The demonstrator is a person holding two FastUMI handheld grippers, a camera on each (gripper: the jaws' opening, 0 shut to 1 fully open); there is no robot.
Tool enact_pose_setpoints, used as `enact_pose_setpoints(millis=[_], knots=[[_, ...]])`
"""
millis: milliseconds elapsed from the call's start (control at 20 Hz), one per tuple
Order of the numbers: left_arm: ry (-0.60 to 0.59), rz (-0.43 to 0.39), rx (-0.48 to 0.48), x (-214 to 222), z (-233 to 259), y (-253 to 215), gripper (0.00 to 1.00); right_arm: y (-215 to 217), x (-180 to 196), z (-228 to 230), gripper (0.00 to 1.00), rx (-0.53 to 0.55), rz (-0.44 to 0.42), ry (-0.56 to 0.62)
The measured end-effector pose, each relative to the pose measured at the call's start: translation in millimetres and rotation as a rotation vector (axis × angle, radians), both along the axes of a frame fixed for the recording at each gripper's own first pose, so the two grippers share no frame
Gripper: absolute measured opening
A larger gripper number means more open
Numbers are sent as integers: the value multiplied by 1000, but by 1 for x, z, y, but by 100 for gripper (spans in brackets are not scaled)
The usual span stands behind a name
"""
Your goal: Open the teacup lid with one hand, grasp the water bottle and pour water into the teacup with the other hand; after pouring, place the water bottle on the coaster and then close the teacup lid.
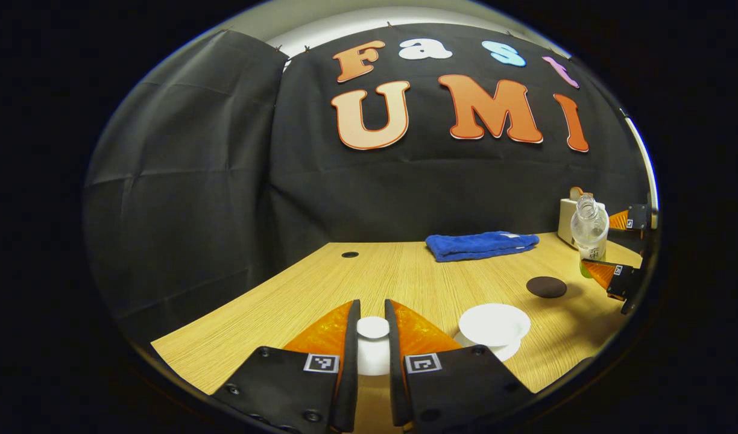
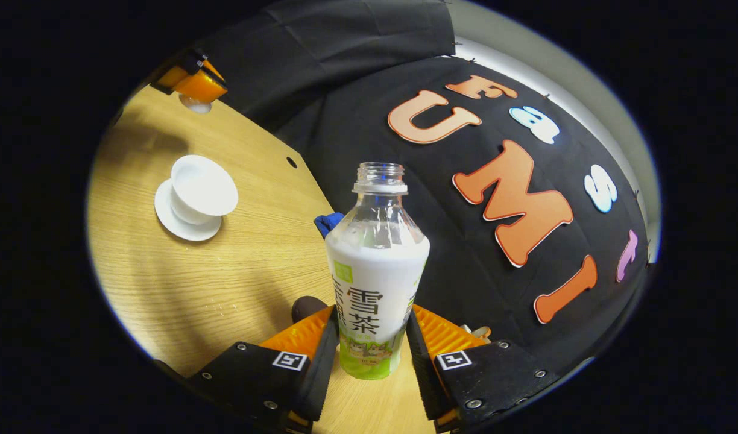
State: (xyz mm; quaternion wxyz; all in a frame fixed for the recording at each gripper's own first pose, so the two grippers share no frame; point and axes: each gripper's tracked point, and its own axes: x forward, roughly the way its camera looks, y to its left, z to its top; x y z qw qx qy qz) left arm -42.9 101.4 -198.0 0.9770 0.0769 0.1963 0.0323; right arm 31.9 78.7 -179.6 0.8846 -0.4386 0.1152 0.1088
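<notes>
In the left gripper view, the left gripper [image 1: 372,328] has its two fingers closed on the knob of the white teacup lid [image 1: 373,345], one finger pressing each side, with the lid held clear of the cup above the wooden table [image 1: 321,283]. Just to the right of those fingers sits the open white teacup [image 1: 494,323] on its white saucer [image 1: 506,351]. Farther on lies the dark round coaster [image 1: 546,287], bare on the table, and beyond it a folded blue towel [image 1: 481,245] near the back edge. At the far right edge of this view the water bottle [image 1: 588,232] is seen uncapped and tilted, with a pale box [image 1: 567,220] behind it. In the right gripper view, the right gripper [image 2: 372,337] clamps the lower body of the water bottle [image 2: 375,277], both fingers pressing its labelled sides; the neck is open and the clear upper part looks empty of liquid. Behind the bottle's base a sliver of the coaster [image 2: 305,307] and a corner of the towel [image 2: 328,223] show. Well to the left stand the teacup [image 2: 201,188] and saucer [image 2: 185,223], uncovered, and the left gripper [image 2: 194,90] holds the lid [image 2: 196,106] at the upper left.
</notes>
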Motion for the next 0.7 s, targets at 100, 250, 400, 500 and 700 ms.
enact_pose_setpoints(millis=[100, 250, 400, 500, 700], knots=[[-4, -8, 6, 0, 2, -1, 22, 4, 1, 1, 63, -53, 24, -15], [0, -13, 11, -2, 1, 0, 26, 13, 1, 0, 63, -119, 70, -13], [16, -19, 12, -5, -1, 1, 22, 21, -1, -2, 63, -178, 117, -8], [22, -19, 11, -7, -2, 2, 26, 21, 0, 3, 63, -226, 135, -27], [15, -7, 9, -7, 0, 9, 26, 25, 2, 8, 63, -363, 179, -85]])
